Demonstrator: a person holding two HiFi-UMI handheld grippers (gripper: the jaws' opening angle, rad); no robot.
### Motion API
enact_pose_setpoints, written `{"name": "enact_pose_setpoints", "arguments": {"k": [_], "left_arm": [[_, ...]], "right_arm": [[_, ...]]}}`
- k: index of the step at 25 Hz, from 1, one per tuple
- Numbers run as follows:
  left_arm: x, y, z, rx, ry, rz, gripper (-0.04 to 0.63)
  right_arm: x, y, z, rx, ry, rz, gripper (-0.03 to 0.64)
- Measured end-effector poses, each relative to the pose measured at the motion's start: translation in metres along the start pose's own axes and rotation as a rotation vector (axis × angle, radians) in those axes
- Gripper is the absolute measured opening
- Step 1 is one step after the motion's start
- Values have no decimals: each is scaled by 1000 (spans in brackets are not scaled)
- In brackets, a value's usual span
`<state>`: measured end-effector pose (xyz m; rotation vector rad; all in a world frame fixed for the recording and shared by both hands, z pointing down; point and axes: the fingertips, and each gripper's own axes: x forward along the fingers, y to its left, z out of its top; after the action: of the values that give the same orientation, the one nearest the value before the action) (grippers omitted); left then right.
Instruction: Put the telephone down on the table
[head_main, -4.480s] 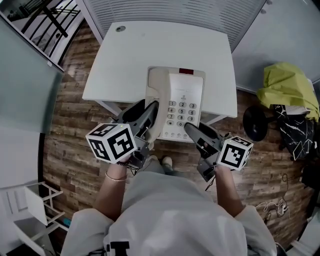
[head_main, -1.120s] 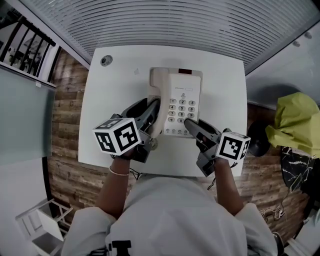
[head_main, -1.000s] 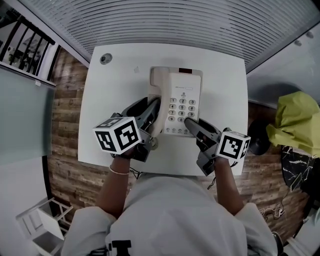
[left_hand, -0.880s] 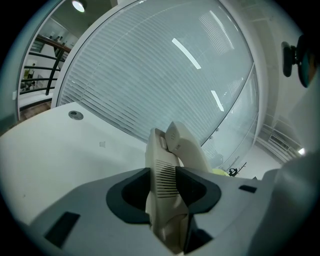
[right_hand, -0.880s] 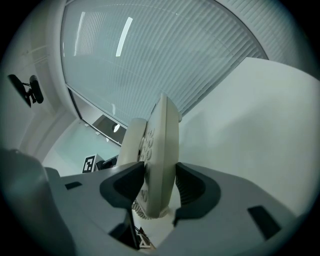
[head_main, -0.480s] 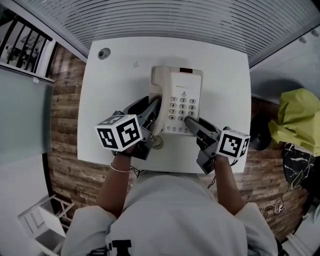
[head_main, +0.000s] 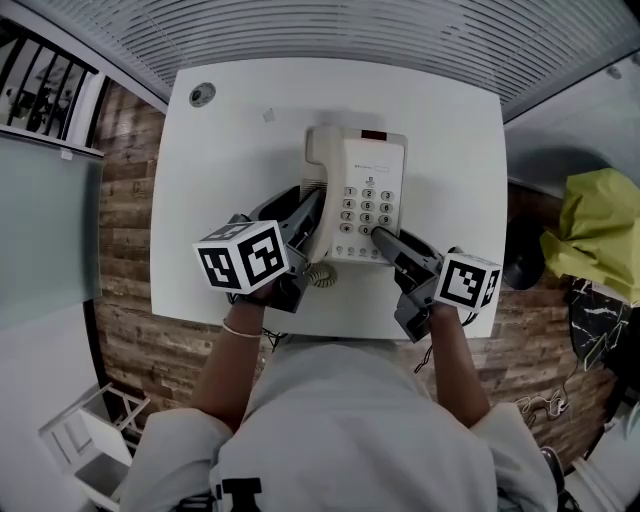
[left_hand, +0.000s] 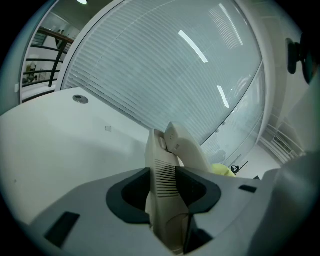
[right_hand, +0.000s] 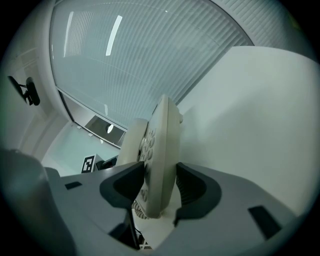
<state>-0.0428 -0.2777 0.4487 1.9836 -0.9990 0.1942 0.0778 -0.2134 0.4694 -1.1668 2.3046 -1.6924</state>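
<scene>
The fingers (left_hand: 131, 192) of my left gripper (left_hand: 162, 185) are closed tight on the ribbed, handset-side edge of the cream telephone (head_main: 368, 190). The fingers (right_hand: 125, 186) of my right gripper (right_hand: 159, 187) pinch its keypad-side edge. Held between both, the telephone sits over the middle of the white table (head_main: 230, 160), nearer the near edge. I cannot tell whether its base touches the top. The handset (head_main: 318, 160) lies in its cradle, and the coiled cord (head_main: 322, 275) curls just off the telephone's near edge. A round grommet (head_main: 202, 94) marks the table's far left corner, slatted blinds (head_main: 350, 35) run beyond the far edge, and a yellow bag (head_main: 600, 215) lies on the plank floor (head_main: 120, 200) well off the right edge.
</scene>
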Motion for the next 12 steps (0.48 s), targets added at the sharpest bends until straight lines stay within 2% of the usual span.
{"name": "enact_pose_setpoints", "arguments": {"k": [3,12], "left_arm": [[1,2,-3,0,10,6,160],[8,13,-13,-31,26,24,160]], "right_arm": [[4,5,-4,28,12,26,207],[8,-6,-10,47,37,4,207]]}}
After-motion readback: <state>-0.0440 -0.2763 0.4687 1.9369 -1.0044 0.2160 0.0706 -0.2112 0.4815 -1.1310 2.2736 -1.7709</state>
